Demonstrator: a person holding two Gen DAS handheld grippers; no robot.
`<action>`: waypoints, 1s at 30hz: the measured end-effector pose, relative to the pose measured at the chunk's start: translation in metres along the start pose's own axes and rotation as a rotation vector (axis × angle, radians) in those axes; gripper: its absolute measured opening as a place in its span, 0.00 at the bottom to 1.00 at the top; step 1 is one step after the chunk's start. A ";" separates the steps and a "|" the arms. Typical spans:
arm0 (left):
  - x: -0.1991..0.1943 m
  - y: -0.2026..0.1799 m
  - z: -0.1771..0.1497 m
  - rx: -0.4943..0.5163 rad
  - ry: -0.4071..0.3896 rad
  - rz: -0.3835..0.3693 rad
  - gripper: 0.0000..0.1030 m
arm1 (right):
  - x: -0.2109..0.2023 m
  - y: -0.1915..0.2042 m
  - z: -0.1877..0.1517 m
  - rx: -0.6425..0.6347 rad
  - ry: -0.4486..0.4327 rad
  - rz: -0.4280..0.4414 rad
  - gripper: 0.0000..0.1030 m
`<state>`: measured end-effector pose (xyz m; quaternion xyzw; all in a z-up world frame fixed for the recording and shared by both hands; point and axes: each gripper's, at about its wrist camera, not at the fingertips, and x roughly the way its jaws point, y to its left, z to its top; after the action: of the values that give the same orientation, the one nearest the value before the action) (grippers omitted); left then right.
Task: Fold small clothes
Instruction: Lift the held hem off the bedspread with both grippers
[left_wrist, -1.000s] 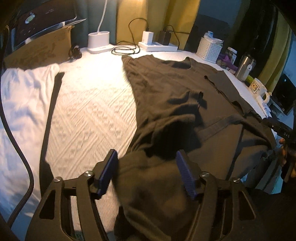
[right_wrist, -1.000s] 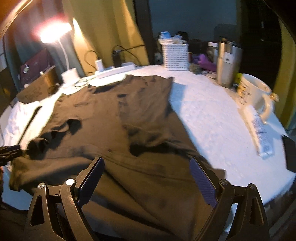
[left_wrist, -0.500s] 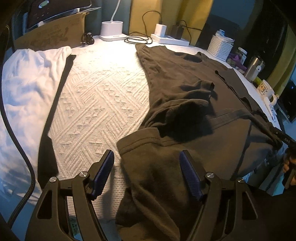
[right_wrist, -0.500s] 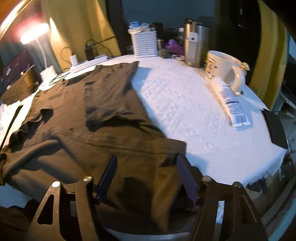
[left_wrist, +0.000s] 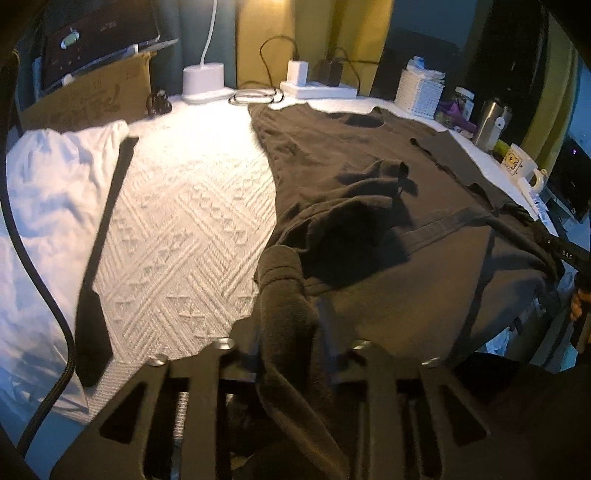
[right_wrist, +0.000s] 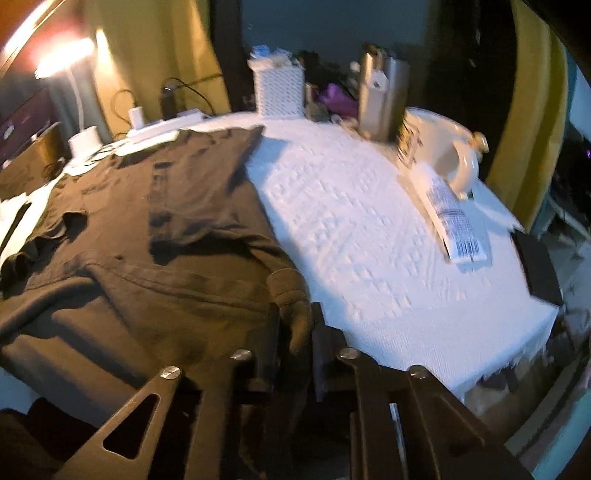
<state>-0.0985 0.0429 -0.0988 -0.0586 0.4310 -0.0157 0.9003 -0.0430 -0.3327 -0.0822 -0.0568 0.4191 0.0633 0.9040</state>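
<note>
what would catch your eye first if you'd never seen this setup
A big dark brown shirt sprawls across the white textured cover, its near hem bunched in both tools, left tool and right tool. A glowing lamp burns at the far left.

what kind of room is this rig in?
Probably a home room, a bedroom or study rather than a lab. A dark shirt lies on a table under a white textured cloth, with a desk lamp, a charging strip and a mug around it.

- Dim, warm light is cast by a glaring lamp (right_wrist: 64, 61) at upper left.
- Edges are bent by fisheye; motion blur is seen throughout.
</note>
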 end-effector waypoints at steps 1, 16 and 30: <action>-0.003 -0.001 0.000 0.001 -0.009 -0.005 0.18 | -0.002 0.002 0.001 -0.006 -0.002 0.009 0.13; -0.019 -0.019 0.003 0.061 -0.048 -0.017 0.17 | -0.016 0.026 -0.019 -0.109 0.042 0.112 0.13; -0.012 -0.022 -0.005 0.073 -0.045 -0.036 0.40 | -0.011 0.016 -0.022 -0.083 0.078 0.061 0.14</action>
<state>-0.1093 0.0217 -0.0901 -0.0337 0.4085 -0.0461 0.9110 -0.0688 -0.3209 -0.0887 -0.0837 0.4526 0.1057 0.8815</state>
